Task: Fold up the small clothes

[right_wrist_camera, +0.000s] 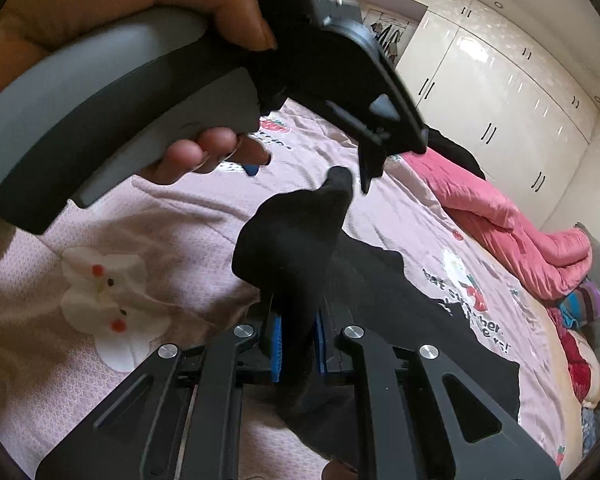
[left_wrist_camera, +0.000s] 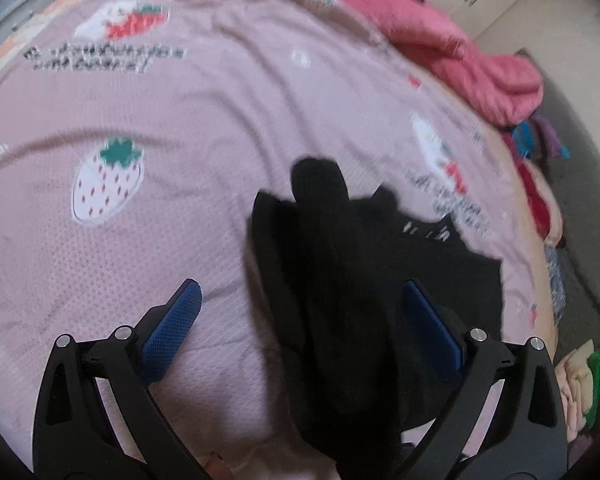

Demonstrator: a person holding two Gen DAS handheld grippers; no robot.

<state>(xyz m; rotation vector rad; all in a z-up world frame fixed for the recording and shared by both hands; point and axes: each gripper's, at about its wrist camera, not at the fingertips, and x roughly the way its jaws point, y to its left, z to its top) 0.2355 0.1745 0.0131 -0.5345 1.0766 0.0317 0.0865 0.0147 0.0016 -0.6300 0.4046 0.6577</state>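
Black sock (right_wrist_camera: 296, 240), soft ribbed knit, is pinched between the blue pads (right_wrist_camera: 277, 350) of the right gripper (right_wrist_camera: 298, 350); jaws narrow, clamped on the fabric. The sock's rounded end stands up and leans away from the gripper, above the bed. In the left wrist view the same sock (left_wrist_camera: 324, 248) runs long and limp up the middle of the frame, between the fingers of the left gripper (left_wrist_camera: 300, 320). That gripper is spread wide, blue dimpled pads (left_wrist_camera: 176, 328) well apart, not touching the sock as far as shows.

Left hand (right_wrist_camera: 112, 12) wraps the grey handle of the left gripper, fingers curled under it, tool tipped down toward the sock tip.

Under the sock lies another black garment (right_wrist_camera: 440, 320), flat, with a jagged edge, on the sheet (left_wrist_camera: 180, 120). Sheet is pink, fine waffle weave, lightly creased, printed with strawberries and blurred dark lettering. Pink quilt (right_wrist_camera: 512, 216), puffy and bunched, sits along the far edge. Glossy cream wardrobe (right_wrist_camera: 500, 80) doors with dark handles behind. Mixed coloured clothes (left_wrist_camera: 540, 140) are heaped at the bed's side.
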